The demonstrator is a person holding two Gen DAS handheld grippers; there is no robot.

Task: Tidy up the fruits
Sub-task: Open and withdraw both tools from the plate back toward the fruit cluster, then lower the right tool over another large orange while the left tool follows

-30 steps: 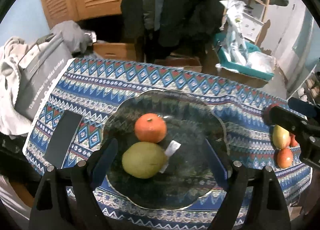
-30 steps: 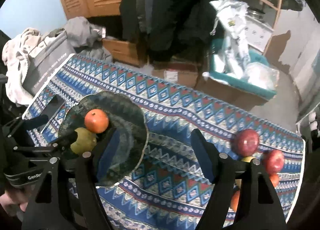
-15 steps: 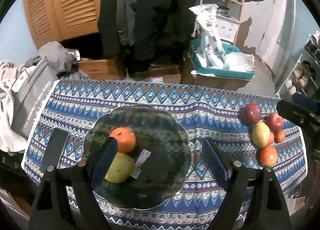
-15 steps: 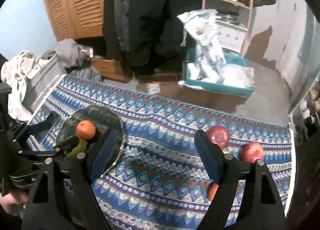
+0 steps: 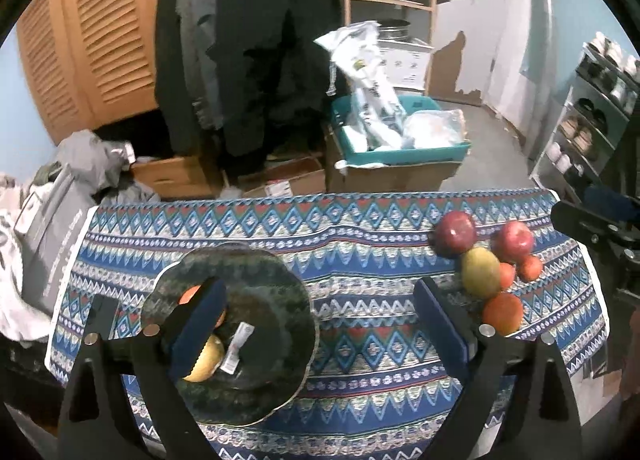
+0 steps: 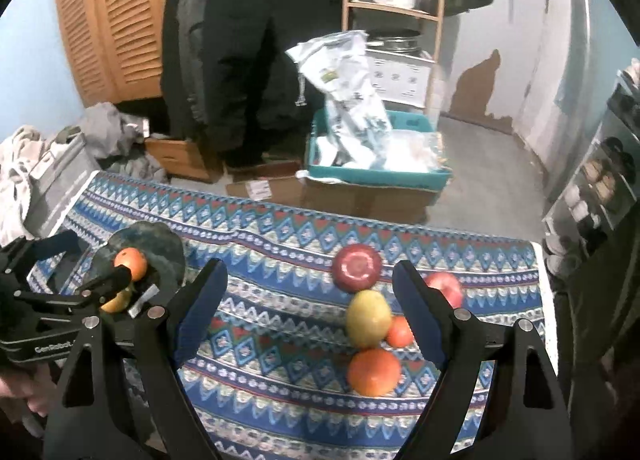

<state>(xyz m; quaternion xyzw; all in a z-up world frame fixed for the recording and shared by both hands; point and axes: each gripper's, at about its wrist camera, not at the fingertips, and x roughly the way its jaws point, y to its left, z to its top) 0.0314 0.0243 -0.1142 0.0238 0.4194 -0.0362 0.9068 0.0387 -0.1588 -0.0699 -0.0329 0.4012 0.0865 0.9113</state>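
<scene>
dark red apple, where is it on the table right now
The dark red apple sits at the far end of the fruit cluster on the right part of the patterned cloth, just behind the yellow-green mango and left of the lighter red apple.

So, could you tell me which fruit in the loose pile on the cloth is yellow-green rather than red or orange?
The pear-shaped fruit in the pile's middle, just below the big dark-red apple; every other piece there is red or orange.

Orange (image 5: pixel 188 295) and pear (image 5: pixel 206 360) on plate half hidden behind left tool's finger (image 5: pixel 198 330)
</scene>
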